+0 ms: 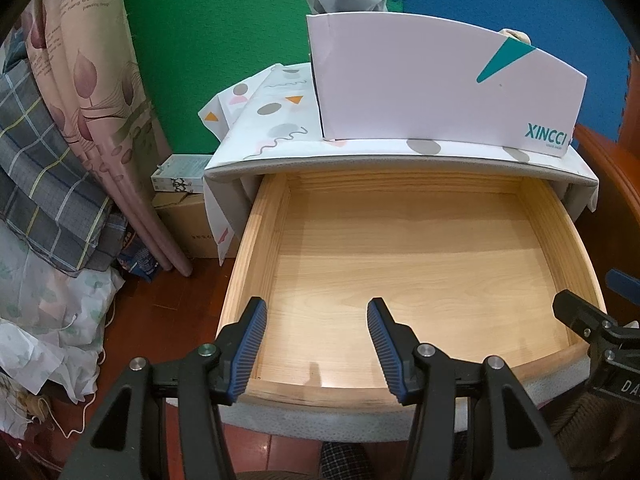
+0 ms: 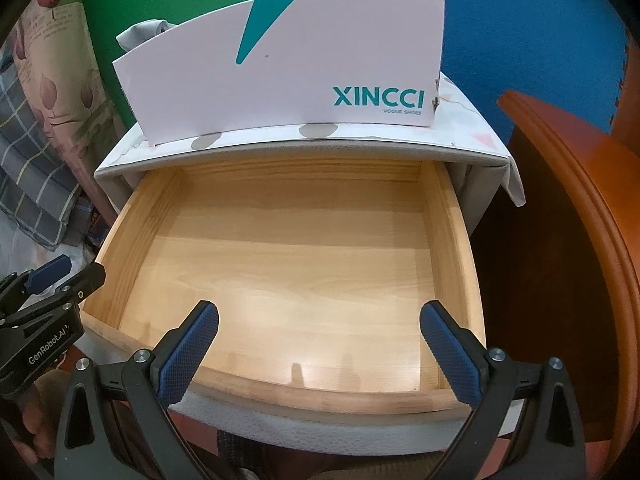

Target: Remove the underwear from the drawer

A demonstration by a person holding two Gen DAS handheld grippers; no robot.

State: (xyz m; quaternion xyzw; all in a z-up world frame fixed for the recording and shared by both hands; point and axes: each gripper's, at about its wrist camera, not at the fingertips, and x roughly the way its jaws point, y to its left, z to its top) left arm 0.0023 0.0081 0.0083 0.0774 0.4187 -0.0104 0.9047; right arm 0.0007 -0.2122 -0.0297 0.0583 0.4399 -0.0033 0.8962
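Observation:
The light wooden drawer stands pulled out of a small cabinet covered in patterned cloth. Its inside shows only bare wood. On the cabinet top sits a white XINCCI shoe box, with grey fabric sticking out of its top. My left gripper hovers open over the drawer's front left part, with nothing between its fingers. My right gripper is open wider over the front right part and is also empty. Each gripper shows at the edge of the other's view.
Folded checked and floral bedding is piled on the left, with cardboard boxes on the floor beside the cabinet. An orange-brown wooden furniture edge stands close on the right. Green and blue foam mats back the cabinet.

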